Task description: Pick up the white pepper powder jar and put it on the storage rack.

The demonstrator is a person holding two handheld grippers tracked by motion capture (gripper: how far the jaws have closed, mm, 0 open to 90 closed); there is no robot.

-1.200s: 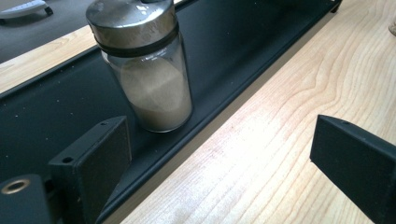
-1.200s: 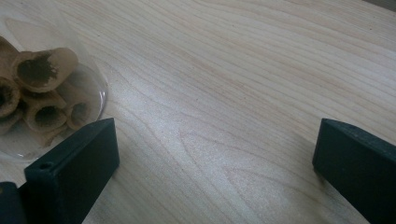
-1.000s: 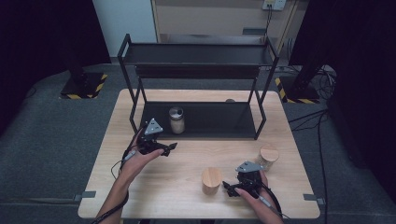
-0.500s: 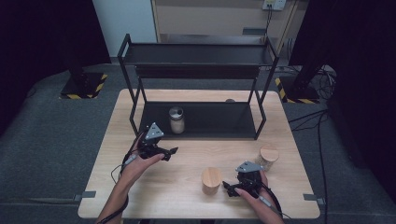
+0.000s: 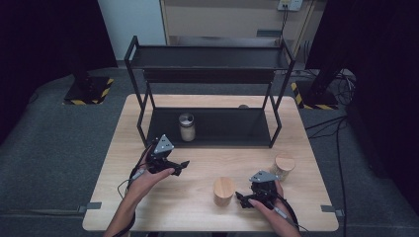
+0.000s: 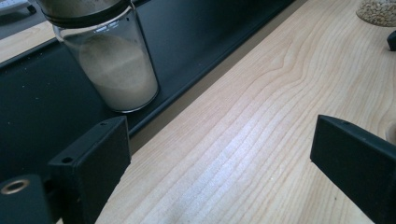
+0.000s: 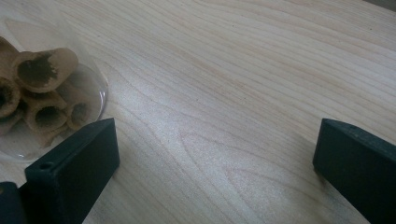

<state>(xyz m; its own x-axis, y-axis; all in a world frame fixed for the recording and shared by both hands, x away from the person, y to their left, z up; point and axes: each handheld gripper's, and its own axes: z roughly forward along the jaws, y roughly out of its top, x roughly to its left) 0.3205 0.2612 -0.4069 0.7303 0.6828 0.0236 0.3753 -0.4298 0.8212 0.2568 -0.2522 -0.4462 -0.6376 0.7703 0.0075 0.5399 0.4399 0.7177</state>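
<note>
- Left gripper: jaws spread wide with bare table between them; nothing held or touched.
- Left gripper position: above the tabletop, just in front of the rack's lower shelf.
- Glass jar: upright on that shelf, metal lid on, pale powder inside; near the left gripper, apart from it.
- Right gripper: jaws wide apart over bare wood, gripping nothing.
- Wood-lidded jar: upright just beside the right gripper, holding brown rolled sticks.
- Second wood-lidded jar: behind the right hand.
</note>
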